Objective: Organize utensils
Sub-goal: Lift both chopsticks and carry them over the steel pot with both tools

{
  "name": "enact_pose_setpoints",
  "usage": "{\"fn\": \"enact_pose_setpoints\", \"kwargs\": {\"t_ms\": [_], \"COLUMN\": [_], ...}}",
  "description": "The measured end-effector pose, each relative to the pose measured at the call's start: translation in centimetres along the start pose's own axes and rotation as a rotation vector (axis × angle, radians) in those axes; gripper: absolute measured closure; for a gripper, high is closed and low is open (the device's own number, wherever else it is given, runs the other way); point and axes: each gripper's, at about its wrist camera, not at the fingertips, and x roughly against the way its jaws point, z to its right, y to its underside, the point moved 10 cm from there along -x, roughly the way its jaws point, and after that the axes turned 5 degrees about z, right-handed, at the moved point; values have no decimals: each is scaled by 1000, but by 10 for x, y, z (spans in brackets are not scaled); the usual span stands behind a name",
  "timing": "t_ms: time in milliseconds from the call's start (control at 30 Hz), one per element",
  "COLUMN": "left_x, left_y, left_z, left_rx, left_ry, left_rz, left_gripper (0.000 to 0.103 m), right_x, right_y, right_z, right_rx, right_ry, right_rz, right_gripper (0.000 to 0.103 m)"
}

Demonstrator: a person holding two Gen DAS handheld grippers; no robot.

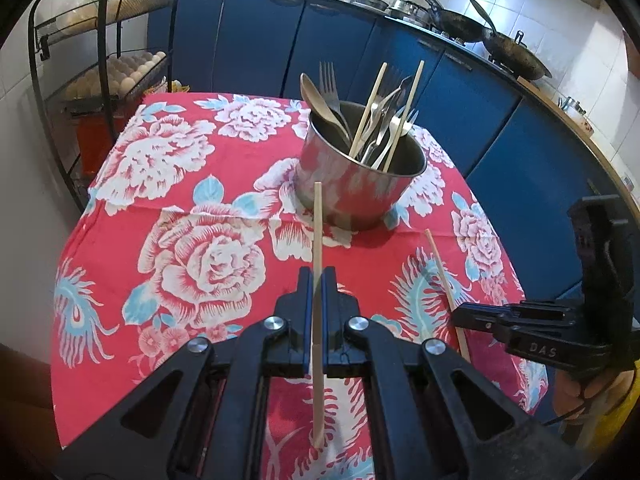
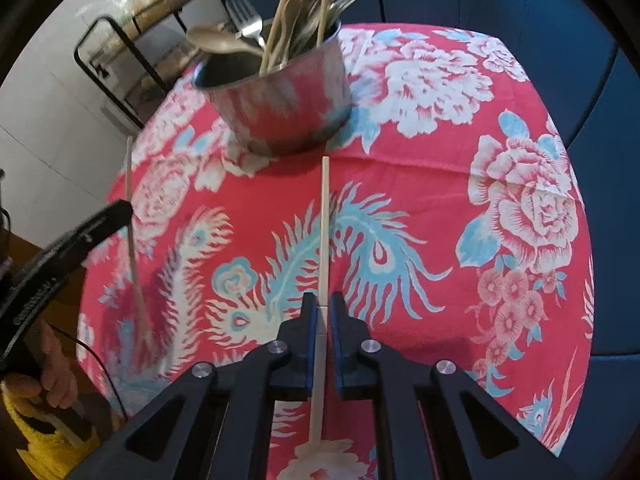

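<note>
A steel pot stands on the red floral tablecloth, holding forks, spoons and two chopsticks. My left gripper is shut on a wooden chopstick that points toward the pot, above the cloth. My right gripper is shut on another wooden chopstick, its tip just short of the pot. The right gripper also shows in the left wrist view with its chopstick. The left gripper's chopstick shows blurred in the right wrist view.
A black wire rack with eggs stands beyond the table's left side. Blue cabinets with pans on the counter run behind and to the right. The table's edge drops off close on the right.
</note>
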Motion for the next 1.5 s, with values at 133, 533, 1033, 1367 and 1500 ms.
{"fn": "enact_pose_setpoints", "kwargs": {"t_ms": [133, 533, 1033, 1367, 1500], "left_x": [4, 3, 2, 3, 3], "left_y": [-3, -2, -2, -4, -4], "left_z": [1, 5, 6, 8, 7], "left_rx": [-2, -11, -10, -9, -6], "left_ry": [-4, -4, -2, 1, 1], "left_rz": [11, 9, 10, 12, 13], "left_gripper": [103, 103, 103, 103, 103], "right_x": [13, 0, 8, -14, -34], "right_y": [-4, 3, 7, -24, -35], "right_z": [0, 1, -7, -30, -26], "right_rx": [-49, -91, -75, 81, 91], "right_ry": [-58, -99, -137, -31, 24], "right_rz": [42, 31, 35, 39, 12], "right_gripper": [95, 95, 95, 87, 87]}}
